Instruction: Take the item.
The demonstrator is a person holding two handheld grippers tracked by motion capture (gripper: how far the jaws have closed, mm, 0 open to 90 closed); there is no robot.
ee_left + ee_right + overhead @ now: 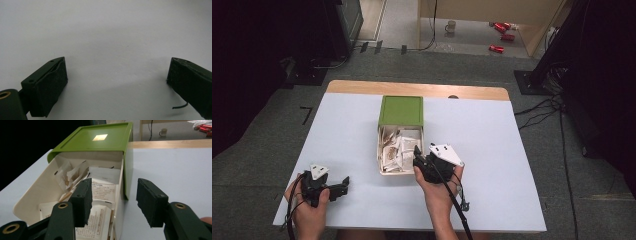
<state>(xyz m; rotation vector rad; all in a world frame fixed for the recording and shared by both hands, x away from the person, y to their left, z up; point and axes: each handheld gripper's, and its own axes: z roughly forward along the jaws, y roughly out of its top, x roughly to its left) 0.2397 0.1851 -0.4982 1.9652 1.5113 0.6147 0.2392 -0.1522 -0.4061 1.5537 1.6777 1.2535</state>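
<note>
A green box point(401, 110) stands at the middle of the table, and its white drawer point(381, 150) is pulled out toward me. Several paper sachets point(398, 147) fill the drawer. My right gripper point(417, 155) hovers at the drawer's front right corner and is open. In the right gripper view point(113, 197) one jaw is over the sachets point(102, 190) and the other over the table, with the drawer's right wall point(119, 195) lower down between them, untouched. My left gripper point(344, 184) rests low at the front left, wide open point(117, 75) over bare tabletop.
The pale table point(492, 130) has a wooden strip point(362, 88) along its far edge. Beyond it on the floor are a mug point(451, 26) and red cans point(502, 30). Dark stands and cables sit to the right point(537, 80).
</note>
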